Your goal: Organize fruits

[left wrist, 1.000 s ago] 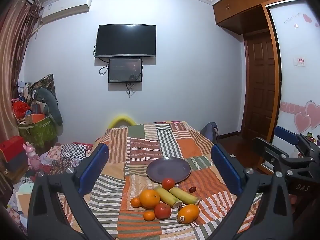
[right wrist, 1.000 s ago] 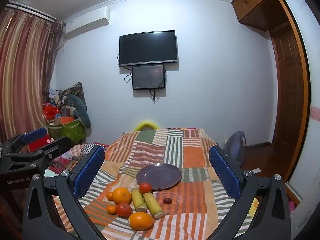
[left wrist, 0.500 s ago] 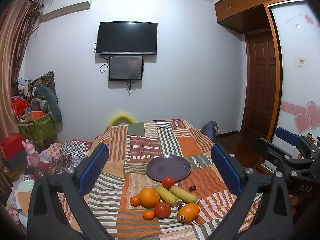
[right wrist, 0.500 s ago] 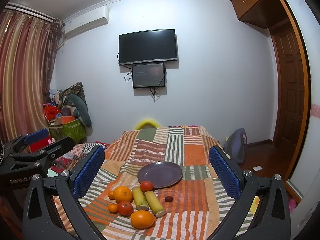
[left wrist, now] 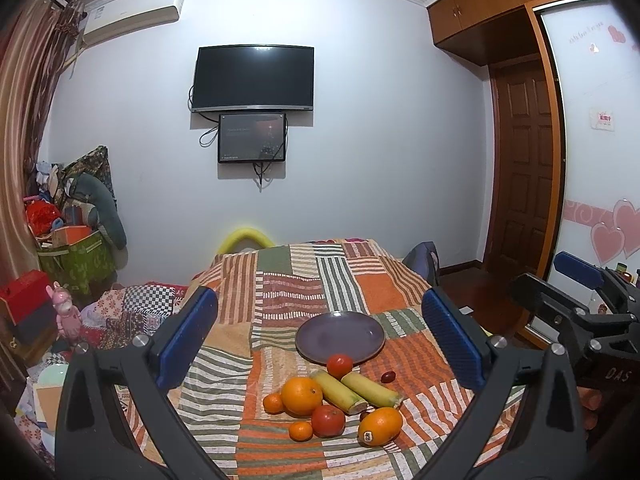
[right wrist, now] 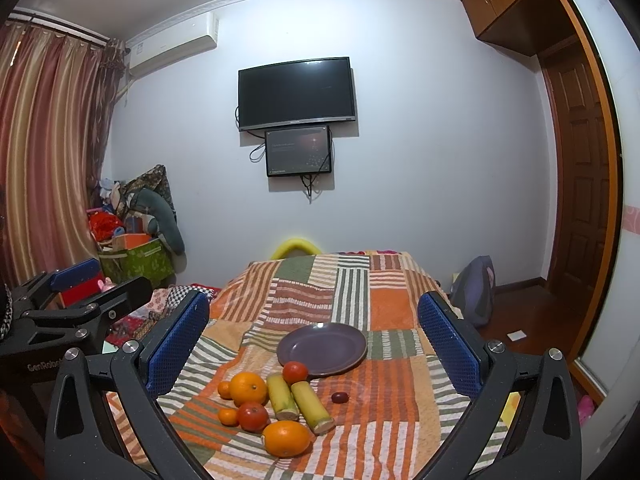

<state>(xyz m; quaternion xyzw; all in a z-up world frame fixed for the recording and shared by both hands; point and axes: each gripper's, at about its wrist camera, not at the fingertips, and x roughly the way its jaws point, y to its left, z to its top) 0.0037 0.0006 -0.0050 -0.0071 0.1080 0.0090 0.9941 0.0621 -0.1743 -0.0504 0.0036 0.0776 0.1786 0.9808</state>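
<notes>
An empty purple plate [left wrist: 340, 336] [right wrist: 322, 349] lies on a patchwork-covered table [left wrist: 304, 276]. In front of it lie a large orange [left wrist: 301, 396] [right wrist: 248, 389], a second orange [left wrist: 380, 426] [right wrist: 287, 438], two red tomatoes [left wrist: 340, 365] [left wrist: 328, 421], two yellow-green cane pieces [left wrist: 338, 392] [left wrist: 370, 389], two small tangerines [left wrist: 273, 403] [left wrist: 300, 431] and a dark jujube [left wrist: 387, 377] [right wrist: 339, 397]. My left gripper [left wrist: 320, 340] is open and empty, held above and before the fruit. My right gripper [right wrist: 314, 344] is open and empty too, to its right.
The table's far edge [left wrist: 296, 246] has a yellow foam arc [left wrist: 246, 238] behind it. Cluttered bags and toys [left wrist: 72, 240] fill the left floor. A backpack [right wrist: 476, 288] and a brown door [left wrist: 524, 168] are on the right. A TV [left wrist: 253, 78] hangs on the wall.
Both grippers have tilted up slightly, so the table and fruit sit a little lower in both views. Both grippers stay open and the fruit has not moved.
</notes>
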